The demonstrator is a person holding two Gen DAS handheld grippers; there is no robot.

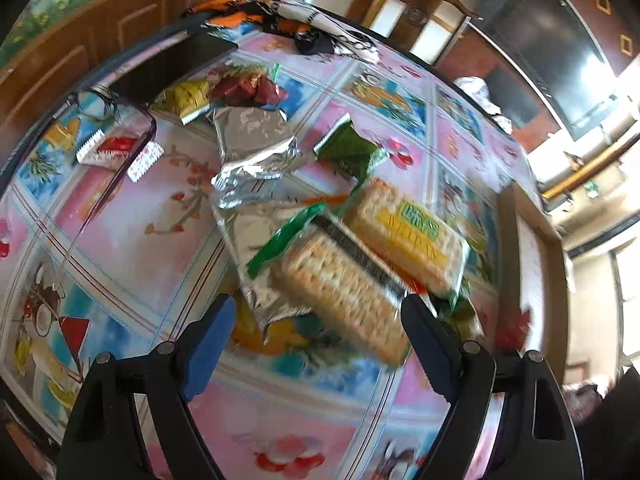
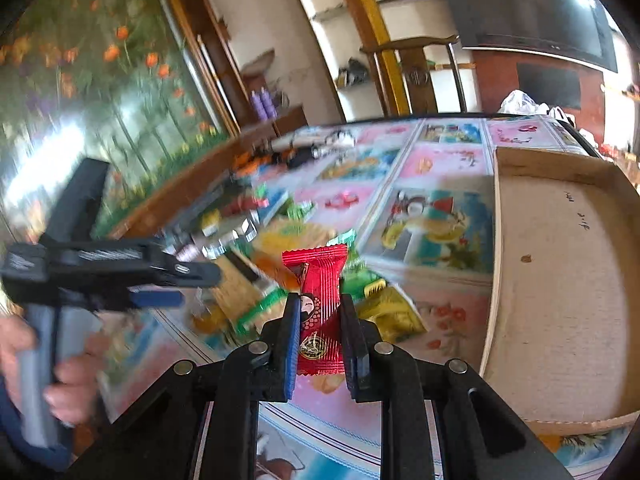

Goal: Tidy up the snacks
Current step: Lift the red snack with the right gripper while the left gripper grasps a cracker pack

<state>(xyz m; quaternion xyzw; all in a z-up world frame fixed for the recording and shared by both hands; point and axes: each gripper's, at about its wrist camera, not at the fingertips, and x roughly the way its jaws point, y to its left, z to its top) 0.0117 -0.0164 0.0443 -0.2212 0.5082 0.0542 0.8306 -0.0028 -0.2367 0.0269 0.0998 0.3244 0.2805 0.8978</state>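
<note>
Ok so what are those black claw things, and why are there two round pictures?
They are hand-held grabbers, one in each of a person's hands. Each has a camera looking along its claws, so each picture is one grabber's view. The right gripper is pinching a red snack packet. The left gripper is open and holds nothing; it hangs over cracker packs. Snacks lie on a flowery tablecloth, and a cardboard tray sits beside them.
</note>
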